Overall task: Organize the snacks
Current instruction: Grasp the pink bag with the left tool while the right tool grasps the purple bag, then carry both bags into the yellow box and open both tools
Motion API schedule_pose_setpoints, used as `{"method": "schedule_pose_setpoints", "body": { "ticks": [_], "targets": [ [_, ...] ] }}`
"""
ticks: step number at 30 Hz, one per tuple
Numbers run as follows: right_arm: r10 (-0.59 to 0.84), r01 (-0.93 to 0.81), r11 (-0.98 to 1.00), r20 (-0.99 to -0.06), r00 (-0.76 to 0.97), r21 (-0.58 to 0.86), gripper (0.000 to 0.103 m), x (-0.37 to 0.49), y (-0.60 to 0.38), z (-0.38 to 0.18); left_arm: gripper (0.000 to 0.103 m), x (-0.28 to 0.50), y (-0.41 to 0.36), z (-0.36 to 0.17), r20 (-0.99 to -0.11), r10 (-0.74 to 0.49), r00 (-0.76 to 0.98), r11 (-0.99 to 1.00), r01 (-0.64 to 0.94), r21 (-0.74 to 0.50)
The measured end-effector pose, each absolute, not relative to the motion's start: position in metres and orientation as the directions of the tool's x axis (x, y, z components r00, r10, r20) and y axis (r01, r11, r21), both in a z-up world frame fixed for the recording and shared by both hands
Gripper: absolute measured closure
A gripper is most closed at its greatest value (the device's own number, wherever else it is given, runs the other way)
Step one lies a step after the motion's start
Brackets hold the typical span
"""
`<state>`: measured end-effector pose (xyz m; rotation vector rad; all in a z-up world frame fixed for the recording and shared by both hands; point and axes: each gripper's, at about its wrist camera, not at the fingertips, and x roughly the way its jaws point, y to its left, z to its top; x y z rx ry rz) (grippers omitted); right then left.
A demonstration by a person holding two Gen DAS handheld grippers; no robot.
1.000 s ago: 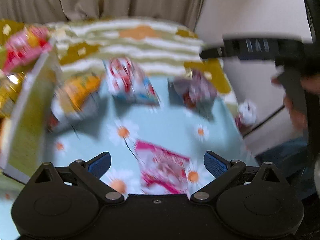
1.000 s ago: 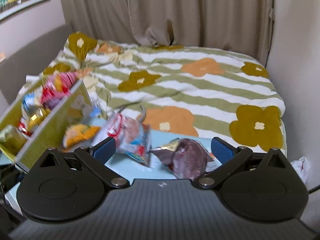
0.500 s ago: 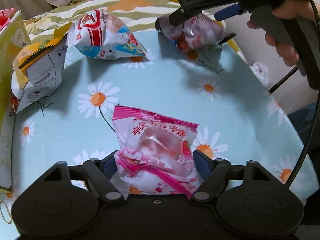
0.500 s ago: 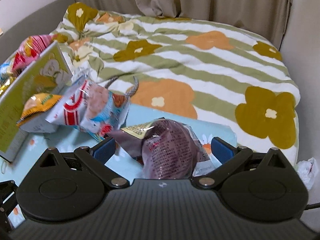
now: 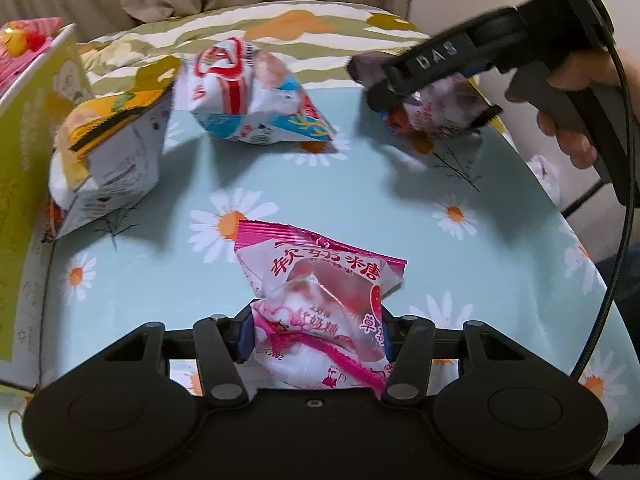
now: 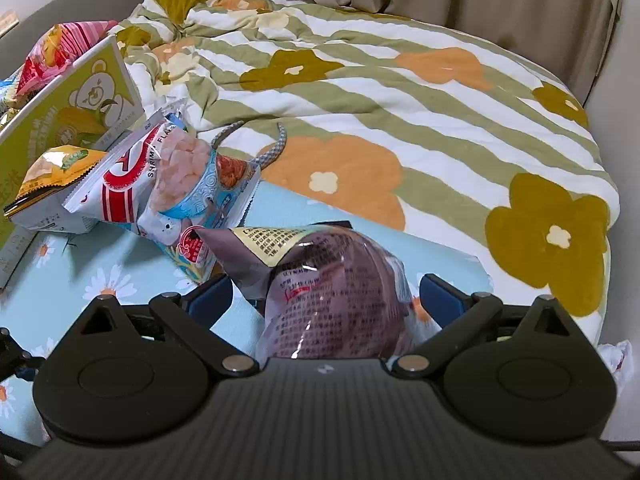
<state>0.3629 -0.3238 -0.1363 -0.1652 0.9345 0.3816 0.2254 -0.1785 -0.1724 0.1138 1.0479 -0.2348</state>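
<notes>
My left gripper [image 5: 316,340] is shut on a pink and white candy packet [image 5: 320,300] at the near edge of the daisy-print table [image 5: 360,200]. My right gripper [image 6: 326,300] stands open around a dark purple snack packet [image 6: 340,304]; its pads [image 6: 440,298] are apart from the packet's sides. The right gripper also shows in the left wrist view [image 5: 432,68] over the same purple packet [image 5: 436,112]. A white, red and blue shrimp-flakes packet [image 5: 248,100] [image 6: 176,188] and a yellow-topped packet [image 5: 108,152] [image 6: 52,188] lie on the table.
A yellow-green cardboard box [image 5: 24,160] [image 6: 60,120] holding several snack packets stands at the table's left. A bed with a green striped flower quilt [image 6: 380,100] lies behind the table. Curtains hang at the back.
My left gripper has closed on the pink candy packet. My right gripper has come down lower around the purple packet and its jaws have narrowed somewhat.
</notes>
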Motion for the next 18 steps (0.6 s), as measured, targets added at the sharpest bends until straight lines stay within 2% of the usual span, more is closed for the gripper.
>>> {"method": "schedule_pose_setpoints", "body": {
  "ticks": [10, 13, 15, 18],
  "targets": [
    [0.261, -0.393, 0.919, -0.811, 0.524, 0.043, 0.001, 0.367, -0.323, -0.146, 0.045, 0.226, -0.155, -0.167, -0.862, -0.101, 0.497, 0.986, 0.166, -0.020],
    [0.262, -0.386, 0.921, -0.806, 0.532, 0.045, 0.006, 0.364, -0.325, -0.144, 0.045, 0.223, -0.154, -0.164, -0.855, -0.096, 0.511, 0.987, 0.159, -0.016],
    [0.263, -0.377, 0.925, -0.802, 0.537, 0.051, 0.019, 0.361, -0.326, -0.143, 0.046, 0.221, -0.152, -0.160, -0.849, -0.095, 0.519, 0.988, 0.152, -0.017],
    [0.281, -0.361, 0.928, -0.801, 0.528, 0.088, 0.023, 0.358, -0.329, -0.139, 0.046, 0.216, -0.151, -0.154, -0.841, -0.094, 0.533, 0.989, 0.146, -0.018]
  ]
}}
